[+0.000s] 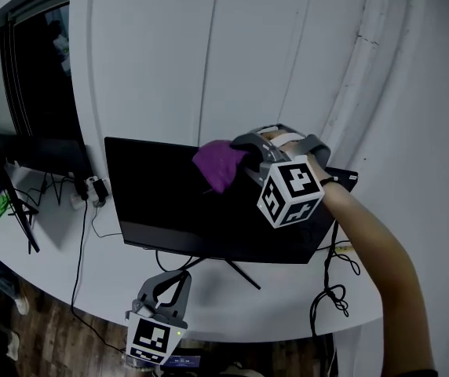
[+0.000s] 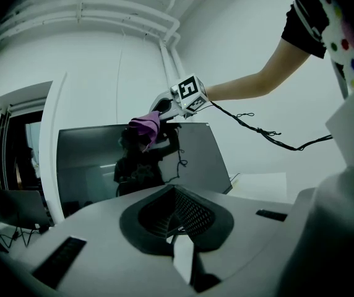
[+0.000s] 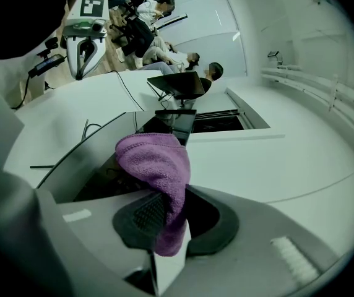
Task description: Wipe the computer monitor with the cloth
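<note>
A black computer monitor stands on a white desk, its dark screen unlit. My right gripper is shut on a purple cloth and holds it against the screen's upper edge, right of centre. From the right gripper view the cloth bulges out between the jaws over the monitor's top edge. My left gripper hovers low at the desk's front edge, shut with nothing in it. Its own view shows the monitor, the cloth and the right gripper ahead.
A white wall rises just behind the monitor. Black cables trail down the desk at the right, and a plug with a cable lies at the left. A dark tripod stand and a doorway sit further left.
</note>
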The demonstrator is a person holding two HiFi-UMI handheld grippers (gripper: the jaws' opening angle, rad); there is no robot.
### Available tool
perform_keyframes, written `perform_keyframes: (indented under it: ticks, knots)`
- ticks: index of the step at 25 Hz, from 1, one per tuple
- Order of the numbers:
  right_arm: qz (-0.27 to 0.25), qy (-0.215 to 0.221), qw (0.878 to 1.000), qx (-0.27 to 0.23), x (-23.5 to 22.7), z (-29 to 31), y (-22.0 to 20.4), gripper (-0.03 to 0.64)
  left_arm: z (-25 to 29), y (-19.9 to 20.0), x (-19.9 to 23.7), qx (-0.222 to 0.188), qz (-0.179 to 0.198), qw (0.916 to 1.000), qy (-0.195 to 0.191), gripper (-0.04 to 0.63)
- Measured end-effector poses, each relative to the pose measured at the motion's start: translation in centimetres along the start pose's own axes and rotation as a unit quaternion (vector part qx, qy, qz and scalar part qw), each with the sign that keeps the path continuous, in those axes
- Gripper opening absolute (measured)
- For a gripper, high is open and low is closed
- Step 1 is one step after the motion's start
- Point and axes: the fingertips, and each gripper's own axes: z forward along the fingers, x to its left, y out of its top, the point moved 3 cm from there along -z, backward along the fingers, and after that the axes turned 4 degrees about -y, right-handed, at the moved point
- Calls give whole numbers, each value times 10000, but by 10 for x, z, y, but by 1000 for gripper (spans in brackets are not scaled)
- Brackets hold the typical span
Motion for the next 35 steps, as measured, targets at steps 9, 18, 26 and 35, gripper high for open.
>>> perform_keyframes:
  ticks: [9, 18, 26, 35]
  knots:
    - [44, -60, 9995, 294, 14, -34, -37, 69, 27, 5, -24, -64, 72, 9993, -354, 6]
    - [141, -124, 9978, 640, 26, -72, -78, 69, 52, 13, -49, -113, 130, 9975, -680, 6]
    - [270, -166, 9944, 1005, 29, -123, -111, 69, 63, 33, -78, -173, 169, 9950, -967, 6]
    - [478, -260, 9899, 1307, 47, -146, -152, 69, 90, 31, -91, -190, 223, 9929, -1152, 6]
